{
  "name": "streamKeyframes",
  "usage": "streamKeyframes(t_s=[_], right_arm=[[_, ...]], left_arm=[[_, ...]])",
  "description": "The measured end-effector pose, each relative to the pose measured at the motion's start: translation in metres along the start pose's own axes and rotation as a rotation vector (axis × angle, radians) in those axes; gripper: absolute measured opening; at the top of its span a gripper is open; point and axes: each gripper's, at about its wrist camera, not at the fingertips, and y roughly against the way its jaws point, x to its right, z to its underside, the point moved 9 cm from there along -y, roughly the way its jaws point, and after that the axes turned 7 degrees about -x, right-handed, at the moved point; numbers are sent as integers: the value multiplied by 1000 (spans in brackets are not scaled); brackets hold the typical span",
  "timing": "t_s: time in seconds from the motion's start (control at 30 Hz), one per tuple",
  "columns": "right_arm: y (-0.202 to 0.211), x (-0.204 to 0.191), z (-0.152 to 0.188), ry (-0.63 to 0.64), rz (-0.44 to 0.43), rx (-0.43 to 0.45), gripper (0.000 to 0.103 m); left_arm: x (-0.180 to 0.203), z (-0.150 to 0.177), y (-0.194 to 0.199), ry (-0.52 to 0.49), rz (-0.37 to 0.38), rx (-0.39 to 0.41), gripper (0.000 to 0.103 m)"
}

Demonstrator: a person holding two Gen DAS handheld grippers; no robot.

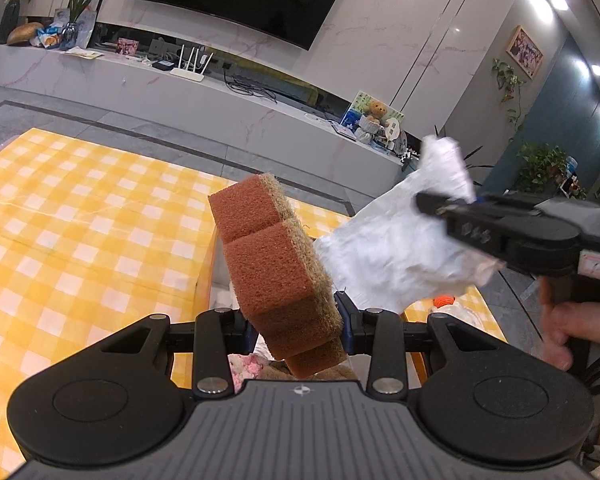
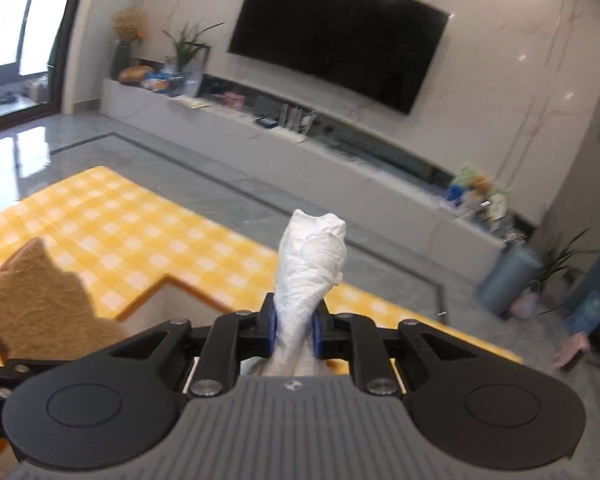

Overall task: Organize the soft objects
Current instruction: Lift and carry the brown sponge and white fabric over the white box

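Far left, a table under a yellow-and-white checked cloth [image 1: 80, 216] fills the near ground; its edge steps inward around a pale recess [image 2: 168, 300] seen in the right wrist view. Centre, the left gripper [image 1: 296, 326] is closed about partway on a brown sponge [image 1: 276, 264], its blue pads pressing the two broad sides near the sponge's lower end; the sponge stands up and tilts leftward, its reddish foam face toward the camera and its tan scouring layer along the right edge. Below the sponge, between the jaws, parts of a pink-and-white soft item [image 1: 246, 366] and something brown and furry show, too hidden to identify. Just right of the sponge, touching or nearly so, hangs a crumpled white plastic bag [image 1: 396, 248], pinched by the right gripper [image 1: 430, 204], which enters from the right with a person's hand [image 1: 560, 332] on its handle. In the right wrist view the same right gripper [image 2: 294, 330] is nearly closed, its pads squeezing the bag [image 2: 312, 256] into a narrow twisted neck that rises upright between them. Behind, along the marble wall, run a low white media bench [image 1: 204, 96] and a dark wall-mounted television [image 2: 336, 36].
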Motion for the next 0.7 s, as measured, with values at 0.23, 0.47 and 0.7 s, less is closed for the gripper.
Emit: streamKeyframes(t_s=[0.23, 0.47, 0.7], right_arm=[[27, 23, -8, -72, -5, 45, 15], [-28, -22, 21, -9, -140, -108, 15], [-117, -51, 72, 67, -168, -384, 16]], left_arm=[[1, 1, 1, -2, 5, -5, 43], [1, 2, -1, -3, -3, -11, 43], [-3, 2, -2, 9, -2, -16, 43]])
